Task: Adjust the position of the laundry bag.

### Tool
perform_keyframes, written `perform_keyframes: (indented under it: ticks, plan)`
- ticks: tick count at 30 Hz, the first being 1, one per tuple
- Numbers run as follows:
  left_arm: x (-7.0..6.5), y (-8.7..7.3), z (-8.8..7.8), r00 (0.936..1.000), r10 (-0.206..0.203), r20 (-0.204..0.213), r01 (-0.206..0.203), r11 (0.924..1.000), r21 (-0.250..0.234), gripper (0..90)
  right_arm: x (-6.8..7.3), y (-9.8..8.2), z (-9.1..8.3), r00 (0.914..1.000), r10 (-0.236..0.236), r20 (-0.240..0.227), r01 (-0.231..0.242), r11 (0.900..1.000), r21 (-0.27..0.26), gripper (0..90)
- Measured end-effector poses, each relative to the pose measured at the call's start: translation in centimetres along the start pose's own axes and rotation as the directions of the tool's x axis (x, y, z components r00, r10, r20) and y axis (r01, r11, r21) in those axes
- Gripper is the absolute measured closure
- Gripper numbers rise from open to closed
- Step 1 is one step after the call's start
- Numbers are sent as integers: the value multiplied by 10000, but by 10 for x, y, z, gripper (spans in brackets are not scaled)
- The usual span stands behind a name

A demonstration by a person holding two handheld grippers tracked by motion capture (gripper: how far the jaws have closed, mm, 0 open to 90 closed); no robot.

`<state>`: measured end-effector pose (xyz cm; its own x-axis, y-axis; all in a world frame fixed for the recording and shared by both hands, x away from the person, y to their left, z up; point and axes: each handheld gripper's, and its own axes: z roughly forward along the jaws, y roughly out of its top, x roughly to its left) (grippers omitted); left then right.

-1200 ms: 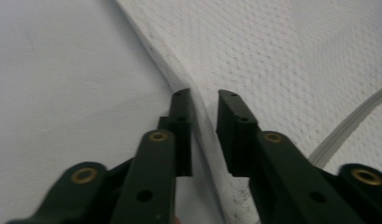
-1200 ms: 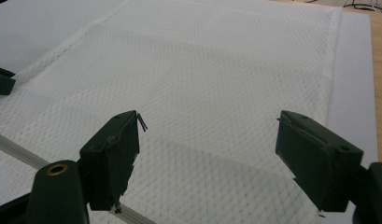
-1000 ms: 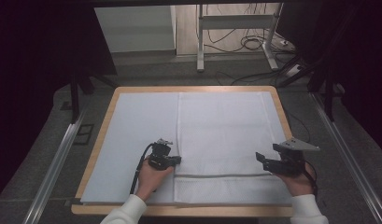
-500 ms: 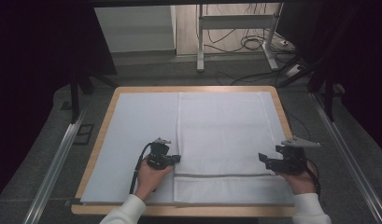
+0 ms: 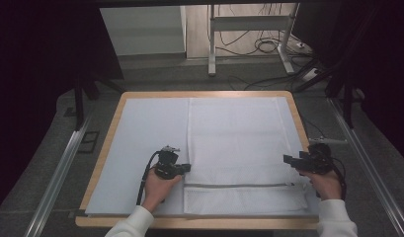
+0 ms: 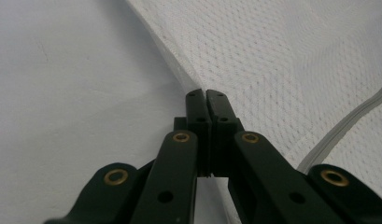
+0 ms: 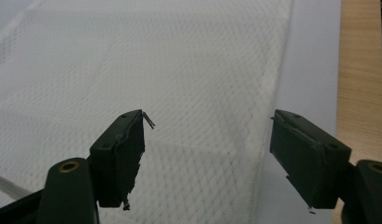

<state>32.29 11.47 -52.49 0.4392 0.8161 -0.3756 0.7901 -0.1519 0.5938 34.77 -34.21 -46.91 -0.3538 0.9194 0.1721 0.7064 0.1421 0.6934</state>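
A white mesh bag [image 5: 239,143] with a grey zipper [image 5: 239,186] lies flat on a pale mat [image 5: 150,128]. My left gripper [image 5: 187,168] sits at the bag's left edge, just above the zipper's end. In the left gripper view the gripper [image 6: 206,93] is shut, its tips pinching the bag's hem, with the mesh [image 6: 282,60] to the right. My right gripper [image 5: 287,159] hovers at the bag's right edge. In the right gripper view the gripper [image 7: 209,116] stands open and has just been closing slightly. The bag's hem [image 7: 272,79] runs between the jaws, and the pads do not touch it.
The mat covers a wooden table whose rim [image 5: 110,138] shows all around, and bare wood [image 7: 361,70] lies right of the right gripper. Metal rails [image 5: 61,173] flank the table. A desk frame and cables [image 5: 259,44] stand on the floor beyond.
The right hand has shifted to the right, toward the bag's right edge, and lowered a little. The left hand and gripper have stayed where they were.
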Motion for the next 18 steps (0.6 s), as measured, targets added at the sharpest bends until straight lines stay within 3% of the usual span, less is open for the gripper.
perform_keyframes:
  ticks: [10, 18]
  plan:
    - [0, 0, 0, 10000, 52, 21, -52, 10000, -40, 899, -16, -8, 21, 9990, 166, 414, -206, 9949, 991, 437]
    - [1, 0, -1, 9999, 5, 132, -5, 10000, -59, 899, -22, -12, 25, 9993, 332, 187, -354, 9902, 1354, 529]
